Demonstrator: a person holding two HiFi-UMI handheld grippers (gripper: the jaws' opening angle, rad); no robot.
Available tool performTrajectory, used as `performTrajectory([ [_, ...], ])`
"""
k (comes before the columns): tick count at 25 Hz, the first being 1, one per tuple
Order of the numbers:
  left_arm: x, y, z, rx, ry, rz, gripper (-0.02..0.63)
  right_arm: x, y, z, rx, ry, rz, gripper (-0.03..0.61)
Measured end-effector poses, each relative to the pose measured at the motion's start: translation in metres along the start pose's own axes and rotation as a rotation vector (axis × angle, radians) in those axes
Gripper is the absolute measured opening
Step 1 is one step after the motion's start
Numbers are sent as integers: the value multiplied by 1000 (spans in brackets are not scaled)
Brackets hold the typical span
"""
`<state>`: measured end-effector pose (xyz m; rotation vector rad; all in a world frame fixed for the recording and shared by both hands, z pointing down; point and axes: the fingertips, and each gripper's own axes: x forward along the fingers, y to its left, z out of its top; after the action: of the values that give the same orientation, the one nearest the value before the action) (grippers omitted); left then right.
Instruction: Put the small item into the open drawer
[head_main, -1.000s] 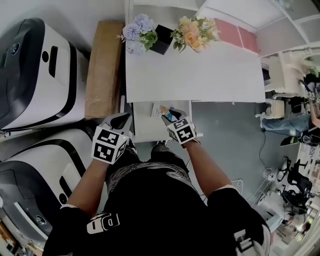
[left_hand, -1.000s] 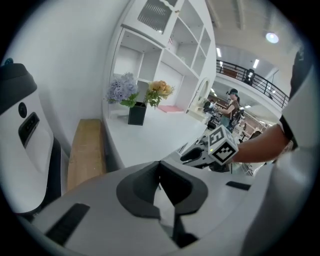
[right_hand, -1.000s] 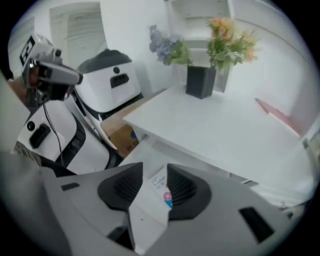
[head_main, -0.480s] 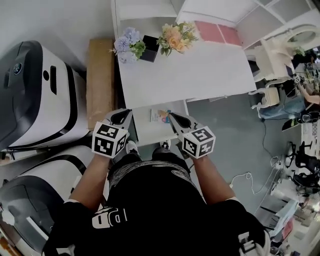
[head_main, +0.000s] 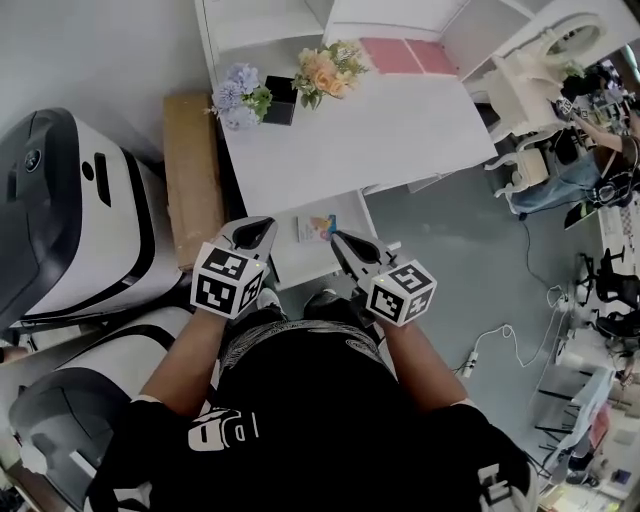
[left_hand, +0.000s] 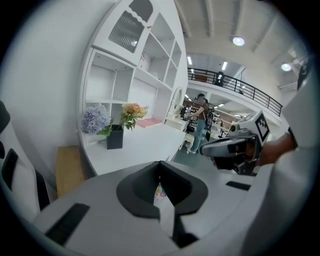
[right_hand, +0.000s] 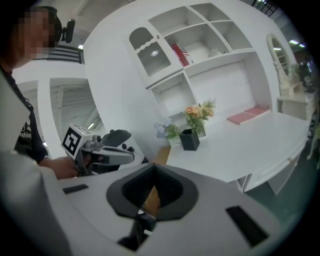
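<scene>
The right claw (head_main: 337, 238) has come up out of the drawer (head_main: 300, 262). A second ago it was down inside, right at the item; now it hangs above the drawer's near right corner with its jaws pressed together on nothing. The item (head_main: 317, 228), small, flat and colourful, lies alone on the drawer floor toward the back, just in front of the table (head_main: 380, 130) edge and apart from both claws. The left claw (head_main: 260, 230) has lifted a little as well and hovers at the drawer's left side, its jaws also together and empty. The drawer stands open as before. With the item released inside and lying flat, the placing looks done. What seems left is only to draw both claws clear. Closing the drawer is not asked for, and nothing here suggests the item needs another touch.
</scene>
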<state>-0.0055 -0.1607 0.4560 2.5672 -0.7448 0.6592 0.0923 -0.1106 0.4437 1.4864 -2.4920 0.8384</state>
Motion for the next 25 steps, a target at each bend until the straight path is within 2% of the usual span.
performTrajectory([
  [5, -10, -13, 3, 1, -30, 17, 14, -15, 1, 7, 1, -23, 18, 6],
  [10, -20, -30, -3, -16, -43, 48, 14, -37, 12, 7, -81, -39, 31, 6],
  [13, -22, -52, -7, -29, -45, 52, 14, -60, 17, 0, -107, -37, 43, 6],
  [19, -31, -111, -13, 4, -53, 50, 14, -109, 20, -17, -114, -54, 55, 6],
  [25, -50, -148, -31, -5, -54, 97, 14, -145, 29, -36, -111, -59, 79, 6],
])
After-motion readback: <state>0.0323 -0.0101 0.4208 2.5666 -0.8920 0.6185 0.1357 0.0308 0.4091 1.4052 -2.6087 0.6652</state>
